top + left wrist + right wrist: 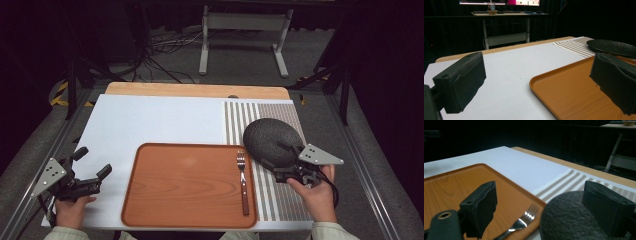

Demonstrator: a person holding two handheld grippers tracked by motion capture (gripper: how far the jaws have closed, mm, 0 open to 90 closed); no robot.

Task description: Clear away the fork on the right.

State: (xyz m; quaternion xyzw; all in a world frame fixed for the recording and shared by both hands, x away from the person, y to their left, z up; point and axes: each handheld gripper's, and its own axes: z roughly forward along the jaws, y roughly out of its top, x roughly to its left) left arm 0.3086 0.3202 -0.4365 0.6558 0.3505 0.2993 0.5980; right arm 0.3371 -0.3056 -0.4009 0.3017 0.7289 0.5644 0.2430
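white table top spread widest, striped mat along its right side. orange tray at the near middle, long side running left to right. black plate round, no long axis, lying flat on the mat, its left edge just over the tray's right rim. fork in the tray by that rim, long axis front to back, tines away from the person. right gripper at the plate's near edge, jaws apart, clamped on nothing. left gripper left of the tray, jaws wide apart, empty.
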